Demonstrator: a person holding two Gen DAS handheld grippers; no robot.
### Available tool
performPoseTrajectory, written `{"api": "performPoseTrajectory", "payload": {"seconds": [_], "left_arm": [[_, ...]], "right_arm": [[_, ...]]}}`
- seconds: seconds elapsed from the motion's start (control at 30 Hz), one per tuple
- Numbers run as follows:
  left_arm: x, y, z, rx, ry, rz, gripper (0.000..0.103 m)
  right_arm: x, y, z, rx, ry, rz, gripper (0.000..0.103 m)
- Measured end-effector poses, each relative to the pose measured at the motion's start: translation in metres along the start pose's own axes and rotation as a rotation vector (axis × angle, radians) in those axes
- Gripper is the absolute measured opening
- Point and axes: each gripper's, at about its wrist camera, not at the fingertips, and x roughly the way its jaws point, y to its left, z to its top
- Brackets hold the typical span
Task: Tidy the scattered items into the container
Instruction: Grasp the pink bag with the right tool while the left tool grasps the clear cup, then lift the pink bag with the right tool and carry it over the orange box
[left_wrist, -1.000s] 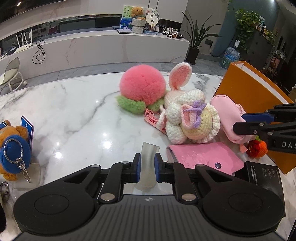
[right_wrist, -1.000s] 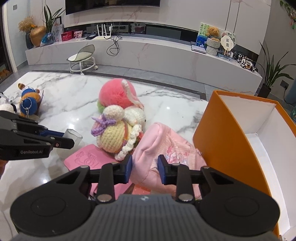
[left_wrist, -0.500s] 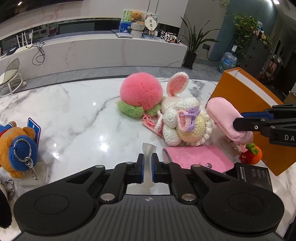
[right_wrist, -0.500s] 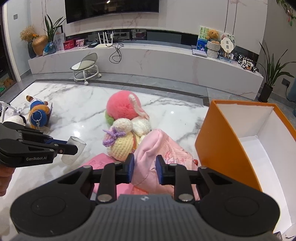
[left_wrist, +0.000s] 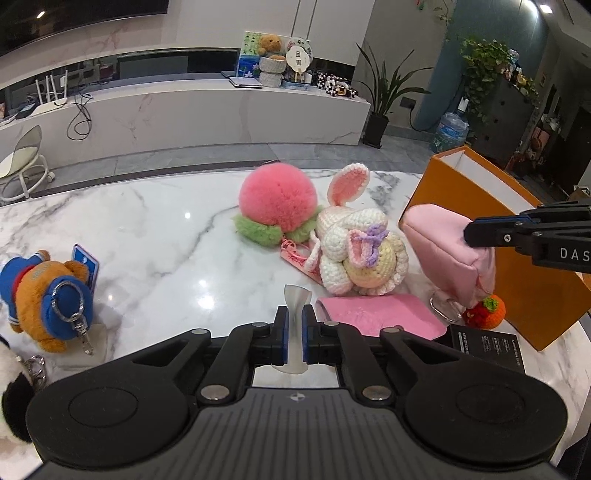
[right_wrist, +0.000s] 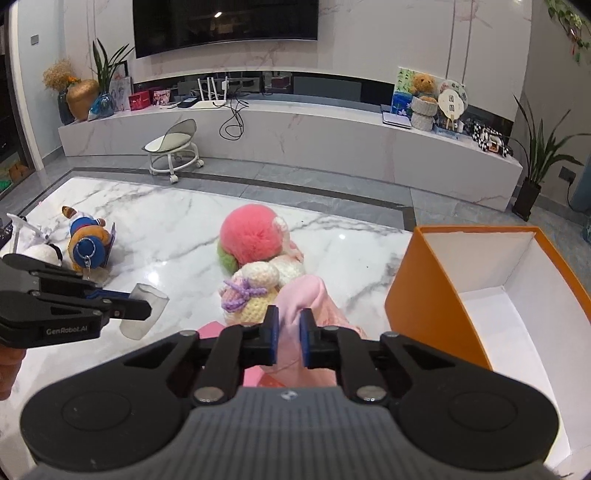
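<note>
The left gripper has its fingers clamped on a translucent cup, squeezed flatter than one second ago, when it kept a rounder wall. The right gripper has its fingers clamped on a pink pouch, which has risen off the tabletop since then and now hangs clear above the pink wallet and the small orange-and-red toy. Ahead of the left fingers lie the crochet bunny and the pink pom-pom plush. To the right of the right fingers, the orange container stands open, its near wall just beside the pouch and its white interior unoccupied. Bare marble lies left of the left fingers, up to the bear keychain. Both grippers are held roughly level, pointing forward.
</note>
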Motion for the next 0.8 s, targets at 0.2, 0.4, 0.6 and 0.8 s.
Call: {"api": "performPoseTrajectory", "payload": {"seconds": [0.2,0.4,0.6,0.8], "left_arm": [[-0.011,-0.006,-0.001,-0.003,-0.011,-0.004,0.007],[-0.018,-0.016,0.003,0.018,-0.005,0.01,0.007],[-0.035,-0.022,0.025,0.044,-0.02,0.031,0.007],[-0.06,-0.045,0.068,0.115,-0.064,0.066,0.007]], "right_arm": [[-0.013,-0.005,-0.001,0.035,-0.02,0.025,0.012],[-0.026,-0.006,0.008,0.033,-0.045,0.03,0.012],[-0.053,-0.017,0.043,0.056,-0.126,0.036,0.012],[-0.085,-0.042,0.066,0.086,-0.193,0.033,0.012]]}}
